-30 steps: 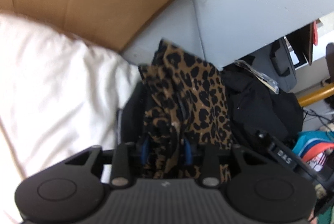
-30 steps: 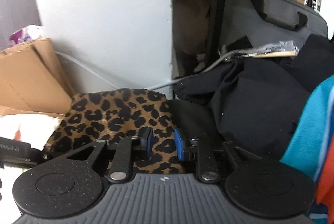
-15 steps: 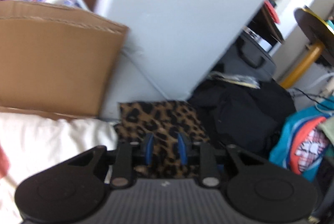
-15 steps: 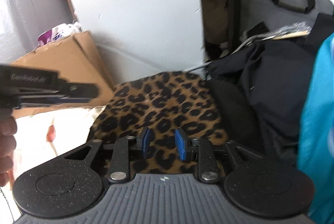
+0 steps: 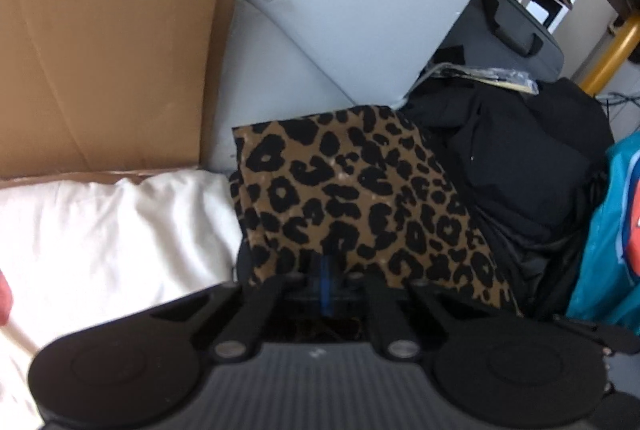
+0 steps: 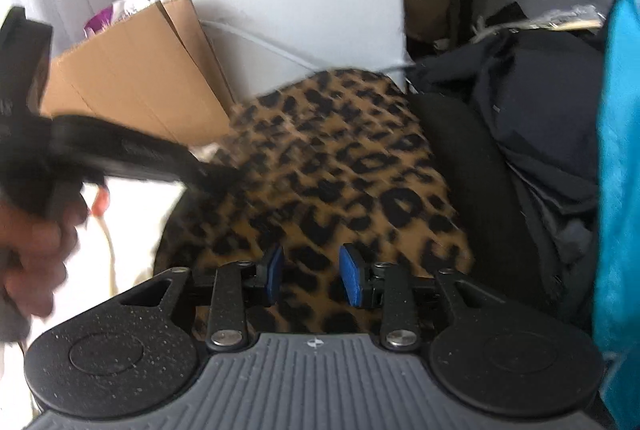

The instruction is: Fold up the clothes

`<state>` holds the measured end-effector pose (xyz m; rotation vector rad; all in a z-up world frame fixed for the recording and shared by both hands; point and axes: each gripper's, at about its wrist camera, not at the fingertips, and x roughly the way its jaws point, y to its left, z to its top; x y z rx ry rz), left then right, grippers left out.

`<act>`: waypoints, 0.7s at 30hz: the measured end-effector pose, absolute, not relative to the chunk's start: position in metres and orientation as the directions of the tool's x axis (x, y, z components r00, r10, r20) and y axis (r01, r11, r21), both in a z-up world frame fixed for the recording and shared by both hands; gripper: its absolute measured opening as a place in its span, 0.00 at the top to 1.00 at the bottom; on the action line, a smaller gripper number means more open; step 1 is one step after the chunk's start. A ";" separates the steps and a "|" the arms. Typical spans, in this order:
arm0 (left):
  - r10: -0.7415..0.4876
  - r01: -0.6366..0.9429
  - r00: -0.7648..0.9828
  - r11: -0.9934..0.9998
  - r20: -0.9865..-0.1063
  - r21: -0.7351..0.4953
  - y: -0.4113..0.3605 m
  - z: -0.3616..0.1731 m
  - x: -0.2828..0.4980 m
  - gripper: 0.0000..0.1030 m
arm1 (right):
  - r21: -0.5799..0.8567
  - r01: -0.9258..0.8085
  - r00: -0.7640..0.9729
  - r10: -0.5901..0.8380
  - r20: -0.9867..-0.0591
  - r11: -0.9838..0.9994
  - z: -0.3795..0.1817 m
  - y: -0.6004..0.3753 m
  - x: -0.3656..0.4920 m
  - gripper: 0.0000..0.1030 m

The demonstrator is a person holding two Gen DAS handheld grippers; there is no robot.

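Note:
A folded leopard-print garment [image 5: 360, 189] lies on a pile next to a white cloth [image 5: 112, 230]. It also shows in the right wrist view [image 6: 340, 157]. My left gripper [image 5: 325, 284] is at the garment's near edge, its blue pads pressed together with the cloth's edge draped over them; a grip on the cloth does not show. My right gripper [image 6: 311, 276] is open just above the garment's near part, nothing between its pads. The left gripper's body [image 6: 120, 149] and the hand holding it cross the left of the right wrist view.
A cardboard sheet [image 5: 108, 41] leans against a grey-white panel [image 5: 360, 1] behind the pile. Black clothes [image 5: 520, 169] lie right of the garment, and a teal garment [image 5: 608, 230] at far right. A grey case [image 5: 516, 25] stands behind.
The left gripper's pads have closed together at the garment's near edge. The right gripper has stayed open over the cloth and moved a little nearer. The left gripper has swung further into the right view.

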<state>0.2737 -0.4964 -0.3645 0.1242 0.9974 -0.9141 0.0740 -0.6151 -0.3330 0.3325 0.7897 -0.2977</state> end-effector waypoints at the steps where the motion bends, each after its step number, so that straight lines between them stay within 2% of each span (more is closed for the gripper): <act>1: -0.596 0.722 0.230 0.634 -0.769 -0.275 -0.496 -0.362 0.271 0.98 | 0.176 0.392 0.658 -0.141 -0.740 0.903 -0.337 -0.623 0.064 0.62; 3: -0.594 0.753 0.238 0.613 -0.769 -0.240 -0.494 -0.357 0.264 0.98 | 0.174 0.424 0.633 -0.153 -0.759 0.889 -0.347 -0.638 0.045 0.62; 9: -0.640 0.822 0.176 0.514 -0.748 -0.247 -0.487 -0.343 0.246 0.94 | 0.127 0.495 0.575 -0.215 -0.789 0.860 -0.351 -0.640 0.014 0.62; 10: -0.648 0.831 0.171 0.500 -0.742 -0.245 -0.487 -0.341 0.241 0.91 | 0.129 0.501 0.580 -0.221 -0.784 0.856 -0.348 -0.639 0.011 0.62; 12: -0.662 0.851 0.161 0.469 -0.732 -0.237 -0.487 -0.338 0.231 0.75 | 0.135 0.512 0.591 -0.234 -0.772 0.848 -0.344 -0.637 0.005 0.62; 14: -0.677 0.872 0.133 0.427 -0.724 -0.238 -0.489 -0.338 0.221 0.65 | 0.140 0.514 0.605 -0.242 -0.758 0.846 -0.340 -0.635 0.004 0.62; 21: -0.632 0.900 0.134 0.400 -0.763 -0.174 -0.487 -0.358 0.198 0.66 | 0.152 0.481 0.619 -0.212 -0.757 0.863 -0.344 -0.630 0.017 0.62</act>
